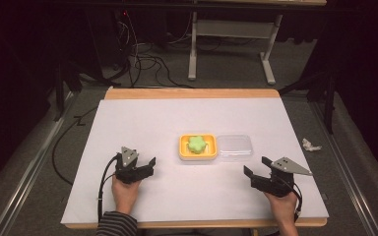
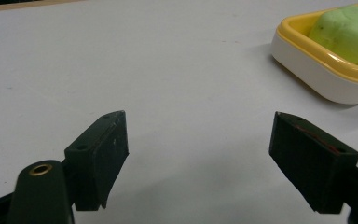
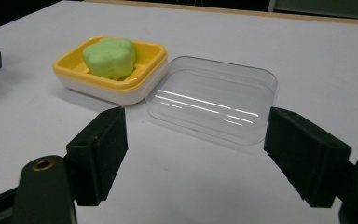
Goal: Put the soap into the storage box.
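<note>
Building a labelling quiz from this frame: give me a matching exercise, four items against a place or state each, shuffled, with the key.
Column 1:
1. green soap
2. clear lid
3. left gripper
4. crumpled paper

Column 2:
A. on the floor, right of the table
B. open, holding nothing, left of the yellow dish
C. inside the yellow dish
D. lying on the table against the dish's right side

Pairs: 1-C, 2-D, 3-B, 4-A
</note>
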`<state>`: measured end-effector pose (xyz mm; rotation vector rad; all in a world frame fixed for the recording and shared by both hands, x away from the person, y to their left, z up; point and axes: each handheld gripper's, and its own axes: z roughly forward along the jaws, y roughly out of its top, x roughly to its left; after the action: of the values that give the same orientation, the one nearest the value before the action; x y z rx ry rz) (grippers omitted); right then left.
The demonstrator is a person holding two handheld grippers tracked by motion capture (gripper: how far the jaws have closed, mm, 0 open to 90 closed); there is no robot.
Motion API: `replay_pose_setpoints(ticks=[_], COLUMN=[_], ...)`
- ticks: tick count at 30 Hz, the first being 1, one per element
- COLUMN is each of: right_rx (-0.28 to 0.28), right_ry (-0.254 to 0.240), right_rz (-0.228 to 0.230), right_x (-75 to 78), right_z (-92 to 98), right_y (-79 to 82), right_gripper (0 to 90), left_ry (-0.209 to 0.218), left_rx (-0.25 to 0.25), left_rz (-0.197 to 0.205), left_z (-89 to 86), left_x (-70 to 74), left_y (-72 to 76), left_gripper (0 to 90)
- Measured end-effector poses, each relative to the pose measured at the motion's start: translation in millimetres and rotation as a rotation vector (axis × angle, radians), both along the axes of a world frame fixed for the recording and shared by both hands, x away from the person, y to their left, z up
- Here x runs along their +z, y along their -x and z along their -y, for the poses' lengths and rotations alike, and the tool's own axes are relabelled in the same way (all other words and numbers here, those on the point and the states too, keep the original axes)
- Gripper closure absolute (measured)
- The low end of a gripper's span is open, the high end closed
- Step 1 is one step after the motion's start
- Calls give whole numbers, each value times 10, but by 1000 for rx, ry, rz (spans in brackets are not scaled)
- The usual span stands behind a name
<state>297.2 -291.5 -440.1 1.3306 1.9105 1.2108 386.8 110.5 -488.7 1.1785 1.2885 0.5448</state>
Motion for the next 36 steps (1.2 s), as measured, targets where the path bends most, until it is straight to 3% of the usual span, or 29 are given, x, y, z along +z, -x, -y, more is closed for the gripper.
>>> replay_pose_setpoints(ticks=[13, 36], right_rx=[-3, 8], right_ry=[31, 95], right_rz=[-25, -142], right_x=[-81, -254], right_z=[-80, -174], right_y=[-26, -197], right_gripper=[230, 246], left_ry=[5, 6], left_rx=[-2, -1], left_rz=[2, -1], left_z=[2, 2], left_x=[2, 0], left_y=[4, -3], left_gripper=[200, 203])
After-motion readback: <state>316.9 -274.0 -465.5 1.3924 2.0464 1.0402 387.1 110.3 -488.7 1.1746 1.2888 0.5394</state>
